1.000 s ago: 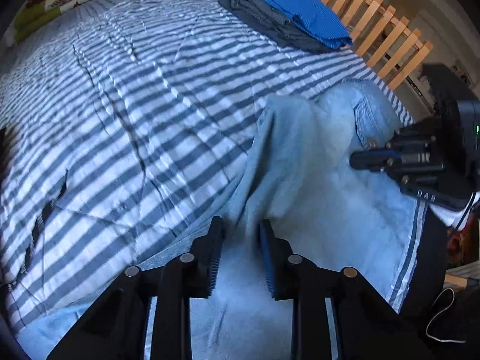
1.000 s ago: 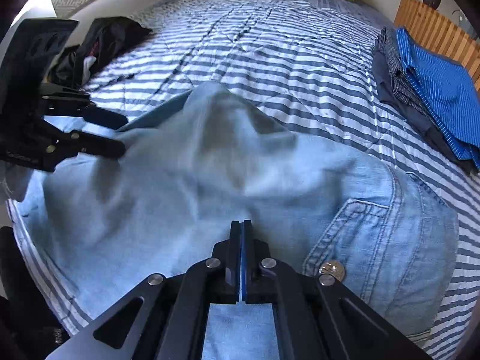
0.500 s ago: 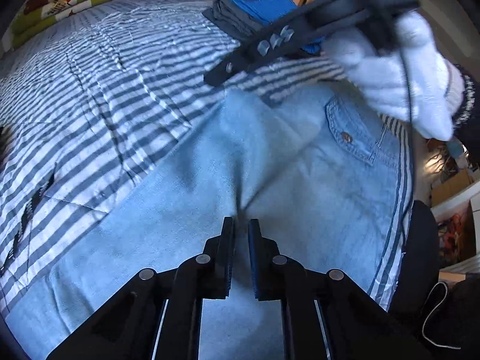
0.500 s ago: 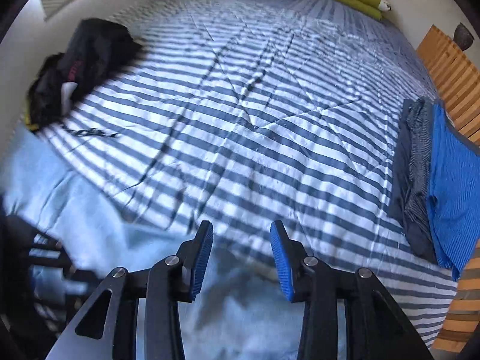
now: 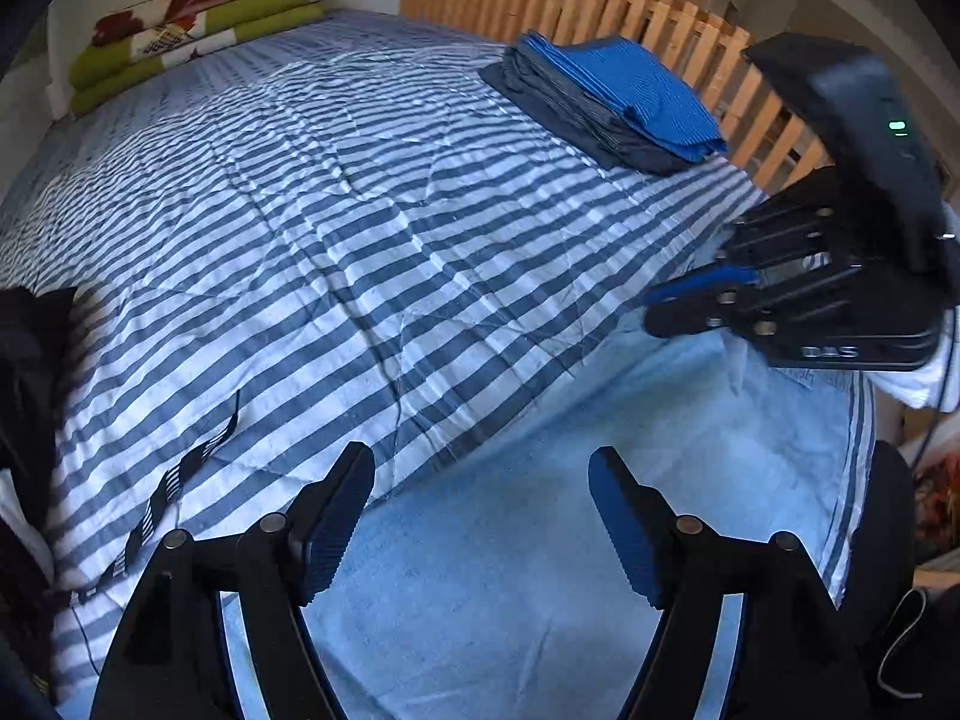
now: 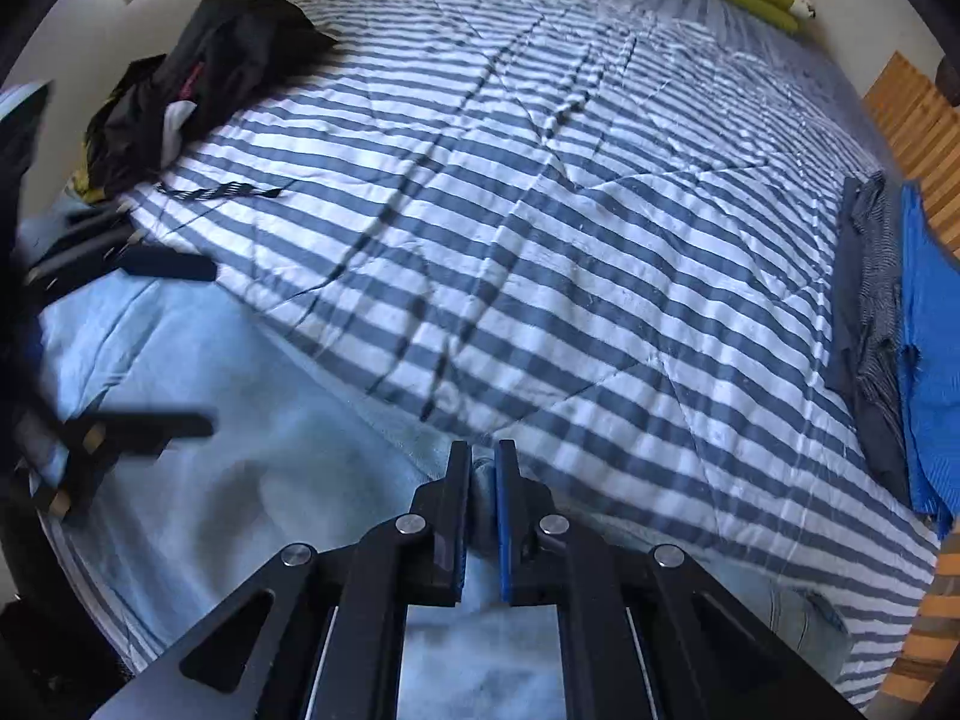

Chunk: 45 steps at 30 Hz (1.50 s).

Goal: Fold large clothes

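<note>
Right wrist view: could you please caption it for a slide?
Right gripper pinching the light denim shirt on the striped bedspread.

A denim shirt (image 5: 540, 570) lay on the bed's near edge; folded clothes (image 5: 606, 102) sat beside the slatted headboard (image 5: 600, 0).

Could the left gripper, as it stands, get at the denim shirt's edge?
Probably yes: the left gripper hangs open just above the denim shirt, whose edge lies flat on the striped duvet, with nothing between them.
</note>
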Motion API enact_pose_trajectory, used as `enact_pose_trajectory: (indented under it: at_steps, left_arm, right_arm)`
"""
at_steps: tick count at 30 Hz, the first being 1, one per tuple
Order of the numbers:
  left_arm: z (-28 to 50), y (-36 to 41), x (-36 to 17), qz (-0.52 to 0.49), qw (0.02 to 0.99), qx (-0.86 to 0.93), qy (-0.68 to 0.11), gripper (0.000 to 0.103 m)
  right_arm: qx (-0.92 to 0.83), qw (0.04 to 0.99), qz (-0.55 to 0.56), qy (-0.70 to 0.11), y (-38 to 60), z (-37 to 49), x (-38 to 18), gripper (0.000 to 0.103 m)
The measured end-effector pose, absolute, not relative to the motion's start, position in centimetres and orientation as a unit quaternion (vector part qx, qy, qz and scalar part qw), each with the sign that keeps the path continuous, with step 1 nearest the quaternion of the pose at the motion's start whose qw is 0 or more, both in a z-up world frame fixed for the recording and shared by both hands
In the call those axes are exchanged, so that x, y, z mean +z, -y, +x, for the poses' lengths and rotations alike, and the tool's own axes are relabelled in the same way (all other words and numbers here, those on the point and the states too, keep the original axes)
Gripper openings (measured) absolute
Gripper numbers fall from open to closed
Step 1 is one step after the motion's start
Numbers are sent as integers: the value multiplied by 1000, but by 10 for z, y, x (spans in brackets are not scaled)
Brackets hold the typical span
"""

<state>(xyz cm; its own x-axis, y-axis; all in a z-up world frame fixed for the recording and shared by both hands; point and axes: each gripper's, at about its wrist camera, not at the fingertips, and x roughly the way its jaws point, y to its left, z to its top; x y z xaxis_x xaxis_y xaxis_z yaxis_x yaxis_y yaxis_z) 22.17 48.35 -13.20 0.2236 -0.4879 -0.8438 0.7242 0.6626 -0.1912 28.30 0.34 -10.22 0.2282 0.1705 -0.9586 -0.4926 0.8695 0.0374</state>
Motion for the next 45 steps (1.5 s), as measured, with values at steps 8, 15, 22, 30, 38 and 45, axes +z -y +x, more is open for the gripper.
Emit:
enact_pose_trajectory:
  at_steps: [8, 15, 22, 30, 38, 45]
  left_arm:
    - [212, -474, -167, 151, 737, -410, -516, 11]
    - [174, -483, -138, 136, 751, -423, -489, 5]
    - [136, -480, -151, 153, 747, -427, -487, 5]
    - [129, -487, -141, 147, 745, -442, -478, 5]
    - [125, -488, -136, 148, 745, -444, -475, 5]
    - [151, -489, -129, 160, 784, -401, -447, 12]
  right_arm:
    - [219, 764, -112, -597, 14, 255, -100, 1]
    - [232, 756, -132, -598, 10, 274, -89, 6]
    - [265, 724, -228, -595, -29, 304, -105, 28]
    - [320, 627, -322, -633, -55, 292, -148, 34]
    - [271, 635, -388, -610, -45, 266, -146, 9]
    - [189, 729, -339, -564, -36, 289, -125, 6]
